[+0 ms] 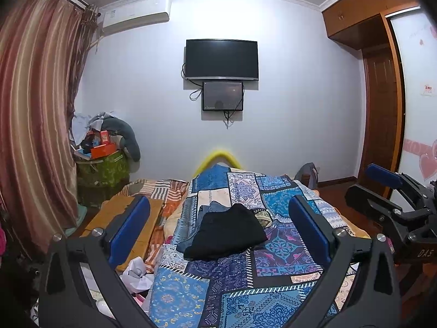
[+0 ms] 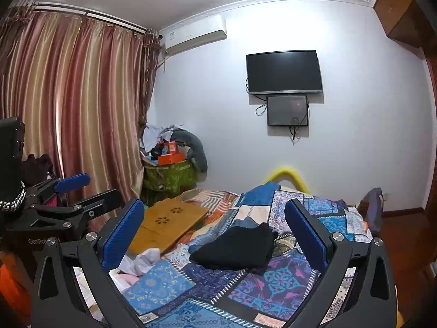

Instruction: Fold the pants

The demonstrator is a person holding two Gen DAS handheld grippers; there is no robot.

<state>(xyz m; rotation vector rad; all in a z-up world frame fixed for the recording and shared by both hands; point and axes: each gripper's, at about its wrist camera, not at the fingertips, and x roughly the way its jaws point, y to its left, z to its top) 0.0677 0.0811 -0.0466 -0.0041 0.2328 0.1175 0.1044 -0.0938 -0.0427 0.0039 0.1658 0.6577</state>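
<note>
My left hand-held gripper (image 1: pixel 218 224) and right hand-held gripper (image 2: pixel 214 227) gape empty before the folded black pants (image 1: pixel 228 231), which half cover jeans (image 1: pixel 210 207) beneath.

**Bedroom in a home**

Lived-in bedroom, by every sign. Bed (image 1: pixel 245 287) at 6 o'clock under a patchwork quilt (image 1: pixel 275 191). Wall TV (image 1: pixel 221 59) at 12 o'clock, with a smaller screen (image 1: pixel 222 96) just beneath. Air conditioner (image 1: pixel 136 16) high at 11 o'clock. Striped curtains (image 1: pixel 35 125) filling 9 o'clock. Wooden wardrobe (image 1: pixel 379 104) with top cupboards at 2 o'clock. Clutter heap (image 1: pixel 101 147) in the corner at 10 o'clock, boxes and cloth piled on a green bag.
</note>
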